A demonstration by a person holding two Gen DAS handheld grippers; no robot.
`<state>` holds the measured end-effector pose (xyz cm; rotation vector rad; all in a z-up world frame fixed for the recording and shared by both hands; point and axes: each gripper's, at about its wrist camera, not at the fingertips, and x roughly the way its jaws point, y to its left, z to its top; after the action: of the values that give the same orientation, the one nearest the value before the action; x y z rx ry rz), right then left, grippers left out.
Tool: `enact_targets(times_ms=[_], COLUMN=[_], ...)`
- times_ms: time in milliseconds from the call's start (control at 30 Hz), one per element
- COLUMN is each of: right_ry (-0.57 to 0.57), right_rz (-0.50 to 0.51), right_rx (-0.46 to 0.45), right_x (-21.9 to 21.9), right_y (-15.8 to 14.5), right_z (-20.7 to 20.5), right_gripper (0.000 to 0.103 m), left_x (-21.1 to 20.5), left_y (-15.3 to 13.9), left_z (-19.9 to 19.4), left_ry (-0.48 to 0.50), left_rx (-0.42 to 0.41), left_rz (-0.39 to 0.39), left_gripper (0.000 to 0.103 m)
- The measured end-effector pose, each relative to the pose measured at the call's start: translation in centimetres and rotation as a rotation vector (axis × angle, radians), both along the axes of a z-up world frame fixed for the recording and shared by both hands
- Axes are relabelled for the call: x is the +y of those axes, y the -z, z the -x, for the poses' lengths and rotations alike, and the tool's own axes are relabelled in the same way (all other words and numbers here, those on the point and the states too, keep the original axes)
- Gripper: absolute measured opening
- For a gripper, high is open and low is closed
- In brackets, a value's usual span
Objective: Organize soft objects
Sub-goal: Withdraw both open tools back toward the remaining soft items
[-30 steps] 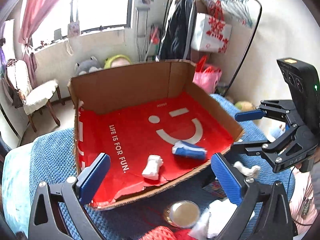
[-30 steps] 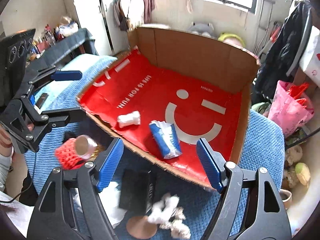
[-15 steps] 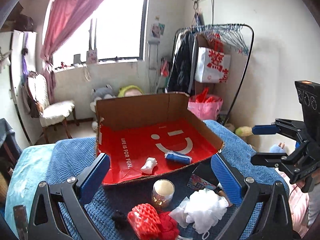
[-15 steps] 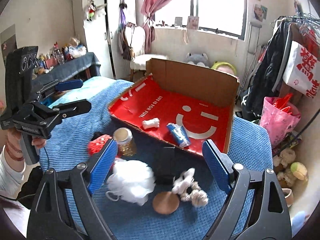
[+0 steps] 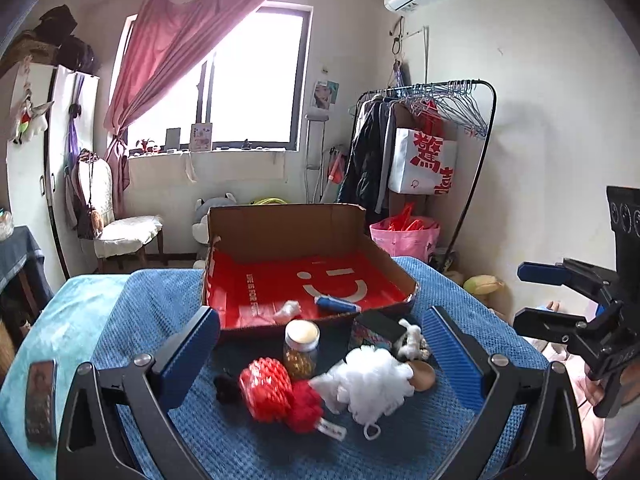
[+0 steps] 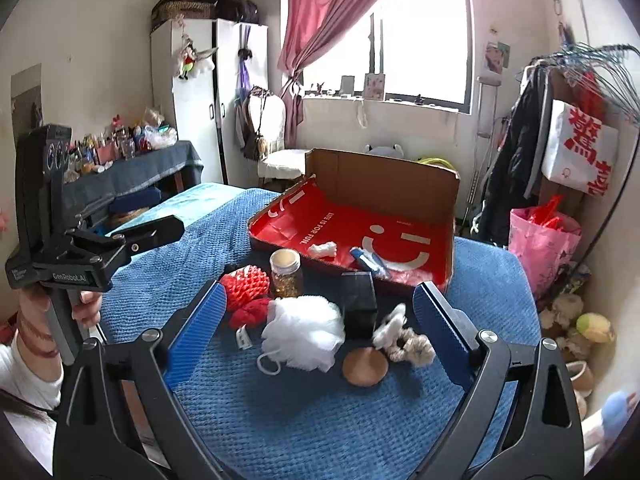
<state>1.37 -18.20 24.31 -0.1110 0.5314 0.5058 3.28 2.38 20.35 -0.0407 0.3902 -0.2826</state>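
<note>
Now both tongs, left (image 5: 320,344) and right (image 6: 316,320), gape empty near the white pouf (image 6: 303,331); its fluffy mesh could snag the glass jar (image 6: 285,274) beside it and tip it.

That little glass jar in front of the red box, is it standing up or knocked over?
Standing upright. The jar rests on its base on the blue blanket, lid on top, with yellowish contents visible through the glass.

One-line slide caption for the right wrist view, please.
Open right gripper above a white bath pouf, red woven item and jar; cardboard box behind on the blue blanket.
</note>
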Motion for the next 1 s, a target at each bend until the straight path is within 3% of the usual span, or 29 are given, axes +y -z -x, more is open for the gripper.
enact_targets(times_ms=[267, 533, 1000], right_ry=[0.163, 0.269, 0.325], right_rz=[-0.014, -0.045, -0.054], right_rx=[-0.053, -0.058, 0.069], right_x=[-0.6, -1.3, -1.8], right_y=[4.5, 9.5, 16.2], right_z=[2.9, 3.5, 1.6], right_gripper=[0.096, 0.096, 0.096], left_x=[-0.2, -0.6, -2.0], left_y=[4.4, 7.5, 13.2], left_z=[2.3, 3.1, 1.3], left_ry=[-0.053, -0.093, -0.092], left_rx=[0.014, -0.005, 0.123], left_rz=[0.047, 0.043, -0.004], left_gripper=[0.103, 0.103, 0.103])
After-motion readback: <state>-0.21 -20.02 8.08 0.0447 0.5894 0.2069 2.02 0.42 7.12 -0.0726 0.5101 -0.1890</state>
